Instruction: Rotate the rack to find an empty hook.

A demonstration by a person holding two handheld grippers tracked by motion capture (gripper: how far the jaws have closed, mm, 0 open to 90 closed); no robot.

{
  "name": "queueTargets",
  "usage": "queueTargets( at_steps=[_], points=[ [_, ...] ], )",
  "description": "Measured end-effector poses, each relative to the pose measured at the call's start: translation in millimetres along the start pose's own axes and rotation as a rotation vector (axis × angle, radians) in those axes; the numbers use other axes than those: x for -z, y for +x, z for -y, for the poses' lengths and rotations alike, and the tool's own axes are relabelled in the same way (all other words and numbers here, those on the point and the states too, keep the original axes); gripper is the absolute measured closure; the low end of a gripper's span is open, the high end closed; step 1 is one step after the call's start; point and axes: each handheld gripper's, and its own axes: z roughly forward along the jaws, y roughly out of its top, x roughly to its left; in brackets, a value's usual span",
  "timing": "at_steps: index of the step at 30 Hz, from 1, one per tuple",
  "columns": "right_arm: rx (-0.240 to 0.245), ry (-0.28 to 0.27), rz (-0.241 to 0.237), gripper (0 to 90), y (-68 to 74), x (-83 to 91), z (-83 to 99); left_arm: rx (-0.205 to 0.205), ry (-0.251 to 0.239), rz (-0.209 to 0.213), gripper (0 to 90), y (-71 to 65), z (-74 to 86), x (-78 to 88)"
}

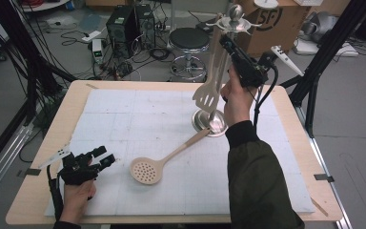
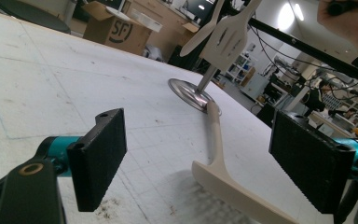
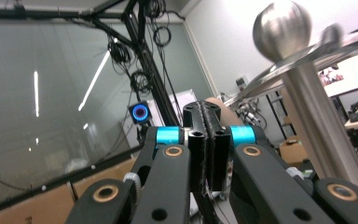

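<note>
Right gripper (image 1: 229, 46) raised at about 1 o'clock over the surface (image 1: 124, 114), beside the top of the metal utensil stand (image 1: 236, 14); fingers (image 3: 207, 149) pressed together on the handle end of a beige slotted spatula (image 1: 209, 93), a sliver of that handle (image 3: 213, 101) peeking above the pads in the right gripper view. Spatula hanging blade-down alongside the stand's pole, blade just above the round base (image 1: 209, 125). Second beige utensil hanging behind it on the same stand.

Left gripper (image 1: 104, 159) low at about 8 o'clock, resting near the surface's near edge; fingers (image 2: 98, 156) spread wide apart, nothing between them. Perforated skimmer spoon (image 1: 147, 171) lying flat near the centre at about 6 o'clock, bowl just to the 3 o'clock side of the left gripper, handle running up toward 1 o'clock, tip touching the stand's base.

Cardboard box (image 1: 271, 24) and black stool (image 1: 189, 40) on the floor beyond the far edge.
</note>
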Motion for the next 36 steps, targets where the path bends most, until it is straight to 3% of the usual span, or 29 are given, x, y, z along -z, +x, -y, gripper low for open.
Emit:
queueTargets(
  at_steps=[12,20,24,32,36],
  points=[
    [-0.006,-0.035,0.039,89.9,-14.7,18.1,-12.4,-0.005,0.005,0.002,19.5,-0.3,0.0,-0.2],
    [-0.044,-0.090,0.150,89.9,-41.1,37.6,-15.8,-0.005,0.006,0.002,19.5,-0.1,0.2,-0.6],
    [-0.004,-0.104,0.194,89.9,-39.5,39.8,-23.3,-0.004,0.008,0.000,19.5,0.1,0.2,-1.2],
    [0.042,-0.080,0.148,89.9,-23.5,28.0,-26.6,-0.002,0.007,0.001,19.5,1.1,0.3,-0.1],
    [0.041,-0.079,0.157,89.9,-20.2,26.9,-24.0,0.004,-0.006,-0.001,19.5,1.3,-0.5,1.5]
  ],
)
